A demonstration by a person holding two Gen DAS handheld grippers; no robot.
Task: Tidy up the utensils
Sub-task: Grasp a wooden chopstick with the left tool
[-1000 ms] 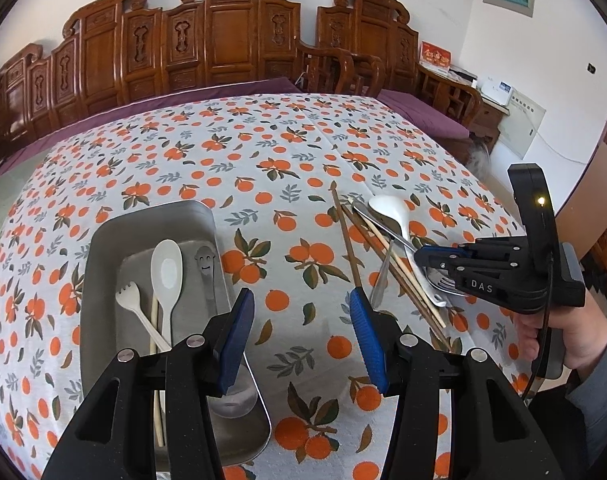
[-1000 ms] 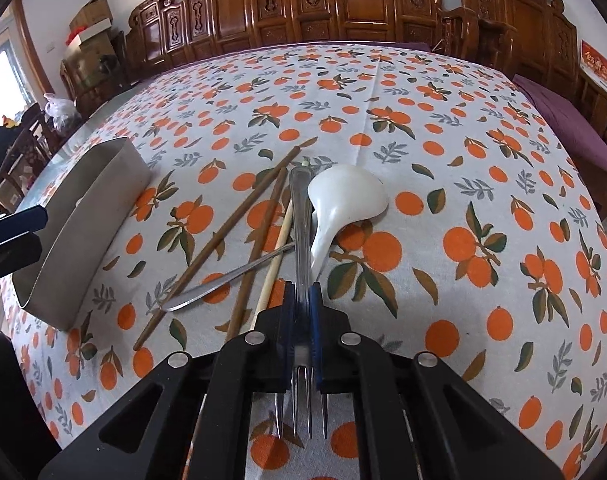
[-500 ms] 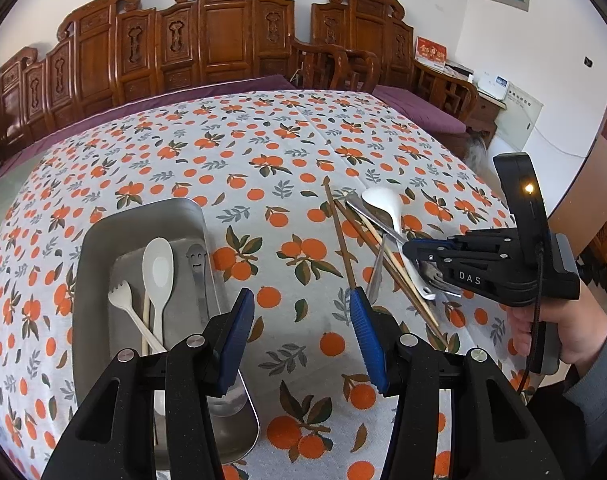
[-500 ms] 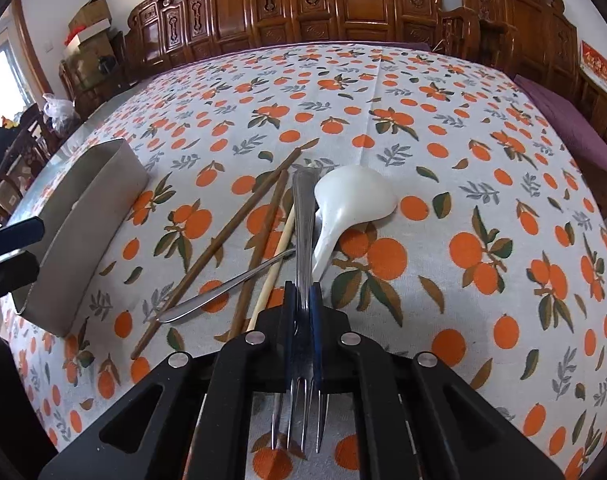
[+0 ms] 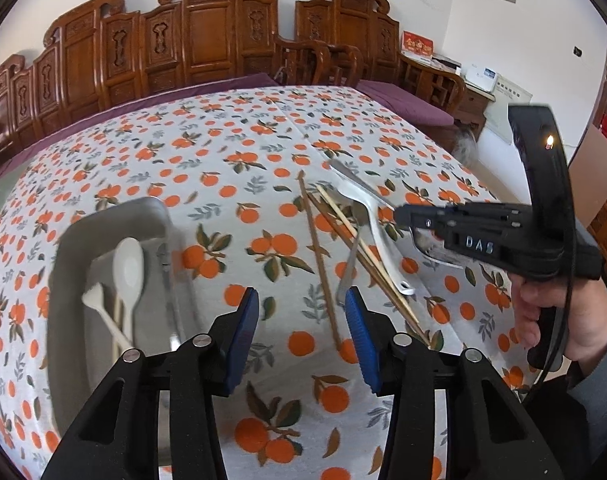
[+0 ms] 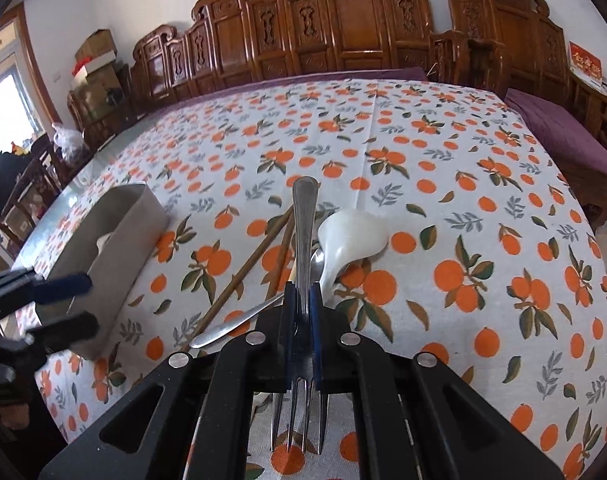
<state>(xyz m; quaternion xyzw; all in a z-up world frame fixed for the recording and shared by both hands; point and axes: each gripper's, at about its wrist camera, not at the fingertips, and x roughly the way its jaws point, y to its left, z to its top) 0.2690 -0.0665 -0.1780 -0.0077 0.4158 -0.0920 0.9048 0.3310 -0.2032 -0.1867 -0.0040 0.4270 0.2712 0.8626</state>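
Note:
My right gripper (image 6: 302, 300) is shut on a metal fork (image 6: 304, 224), lifted off the cloth, handle pointing away and tines toward the camera. It also shows in the left wrist view (image 5: 407, 216) at the right. Below it lie a white ladle (image 6: 349, 236), brown chopsticks (image 6: 243, 272) and a metal spoon (image 6: 239, 322). My left gripper (image 5: 301, 320) is open and empty above the cloth, right of the steel tray (image 5: 103, 224). The tray holds a white spoon (image 5: 128, 264), a white fork (image 5: 99, 308) and a metal utensil.
The table carries an orange-patterned cloth (image 5: 231, 160). Carved wooden chairs (image 5: 207, 40) line the far side. The tray also shows in the right wrist view (image 6: 115, 236) at the left. A hand (image 5: 559, 320) holds the right gripper.
The right gripper has risen with the fork, lifting it clear of the pile. The left gripper has shifted slightly right, and the tray has slid left in its view.

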